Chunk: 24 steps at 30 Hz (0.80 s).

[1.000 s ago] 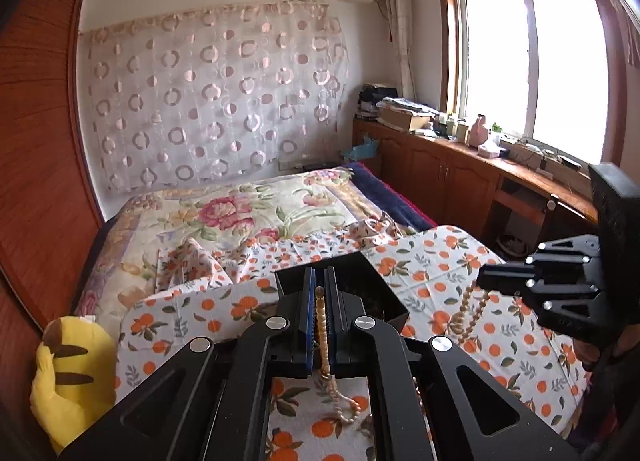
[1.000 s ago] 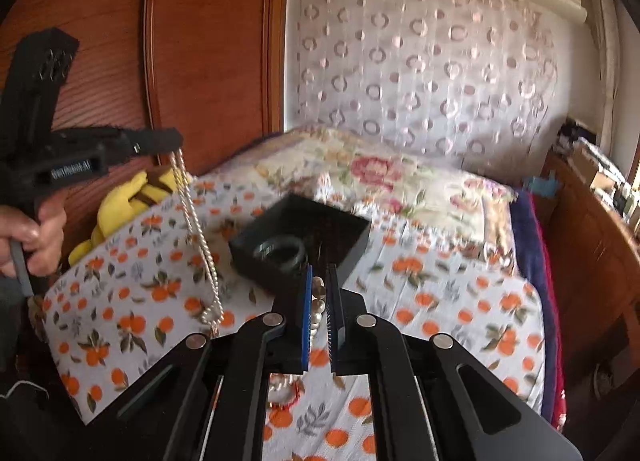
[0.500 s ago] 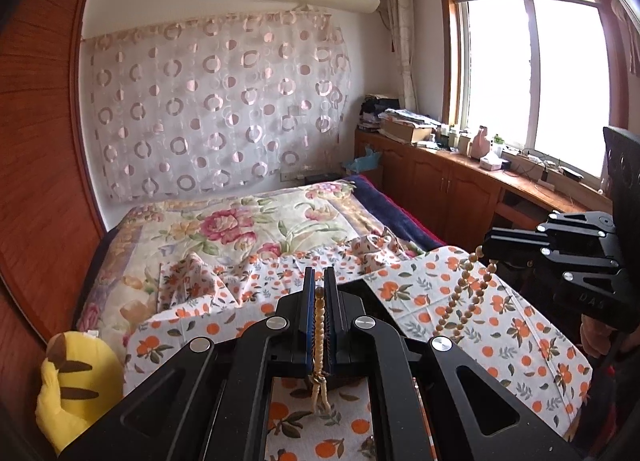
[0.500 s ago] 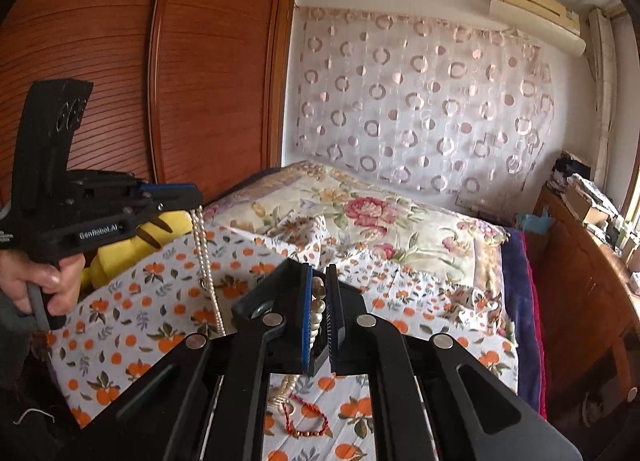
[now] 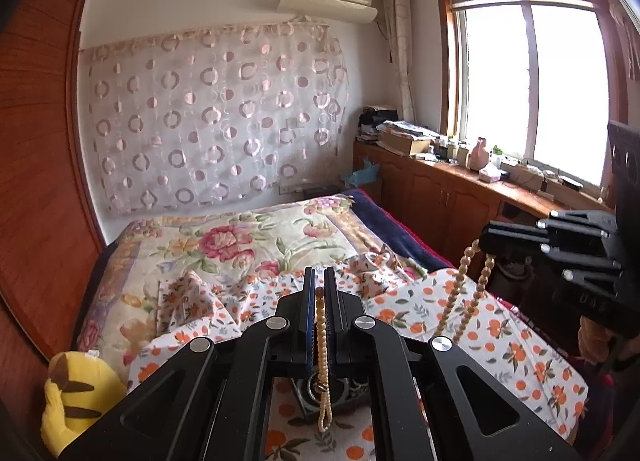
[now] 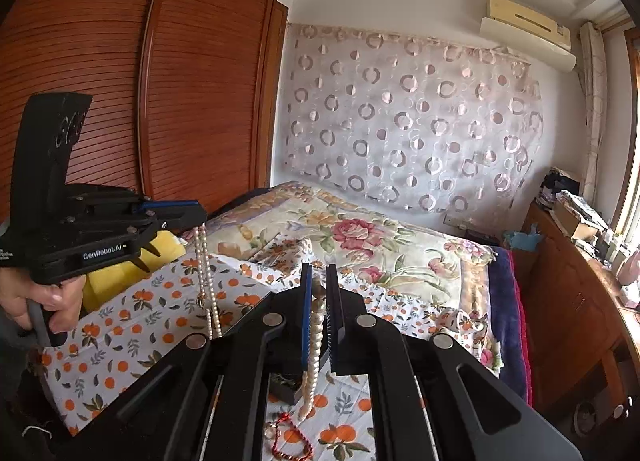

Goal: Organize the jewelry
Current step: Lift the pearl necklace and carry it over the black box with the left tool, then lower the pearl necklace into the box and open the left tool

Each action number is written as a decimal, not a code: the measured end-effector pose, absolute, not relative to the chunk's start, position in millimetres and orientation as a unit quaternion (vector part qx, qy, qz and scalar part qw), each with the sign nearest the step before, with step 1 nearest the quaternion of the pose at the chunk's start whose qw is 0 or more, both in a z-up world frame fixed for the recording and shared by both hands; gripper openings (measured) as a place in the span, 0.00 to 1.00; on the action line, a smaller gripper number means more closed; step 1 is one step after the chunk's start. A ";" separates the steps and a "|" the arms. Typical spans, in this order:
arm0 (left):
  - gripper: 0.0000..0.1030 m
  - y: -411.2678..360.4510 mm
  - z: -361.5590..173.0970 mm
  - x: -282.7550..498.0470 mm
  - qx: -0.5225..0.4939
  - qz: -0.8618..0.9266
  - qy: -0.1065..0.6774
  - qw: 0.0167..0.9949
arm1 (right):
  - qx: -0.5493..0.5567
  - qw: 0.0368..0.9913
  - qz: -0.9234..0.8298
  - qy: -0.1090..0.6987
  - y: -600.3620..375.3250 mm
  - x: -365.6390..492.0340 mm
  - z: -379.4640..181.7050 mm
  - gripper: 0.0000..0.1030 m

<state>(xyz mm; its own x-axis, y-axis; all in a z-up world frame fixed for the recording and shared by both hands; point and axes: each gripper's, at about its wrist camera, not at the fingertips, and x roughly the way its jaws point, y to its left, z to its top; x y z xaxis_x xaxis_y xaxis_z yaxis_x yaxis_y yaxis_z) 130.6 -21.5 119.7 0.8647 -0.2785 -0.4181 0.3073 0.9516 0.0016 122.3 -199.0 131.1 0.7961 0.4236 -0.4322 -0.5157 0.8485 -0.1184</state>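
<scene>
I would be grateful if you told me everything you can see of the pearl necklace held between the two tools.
The pearl necklace is a strand of small, round, glossy cream-white beads. It hangs doubled from each tool above the orange-print sheet. The left tool is shut on one part, with a metal clasp-like fitting visible on the loop hanging below it. The right tool is shut on another part, whose loop dangles near a red cord bracelet. The span between the tools is hidden.
</scene>
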 end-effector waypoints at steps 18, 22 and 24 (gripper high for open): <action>0.04 -28.3 113.8 191.3 0.028 -0.163 0.226 0.960 | -0.100 0.940 0.263 0.193 -203.2 156.5 141.8 0.07; 0.04 -27.9 88.4 205.8 0.030 -0.164 0.249 0.954 | -0.094 0.940 0.273 0.179 -201.7 162.6 150.1 0.07; 0.04 -27.5 75.7 212.0 0.030 -0.165 0.263 0.950 | -0.090 0.940 0.279 0.175 -201.0 166.8 153.2 0.07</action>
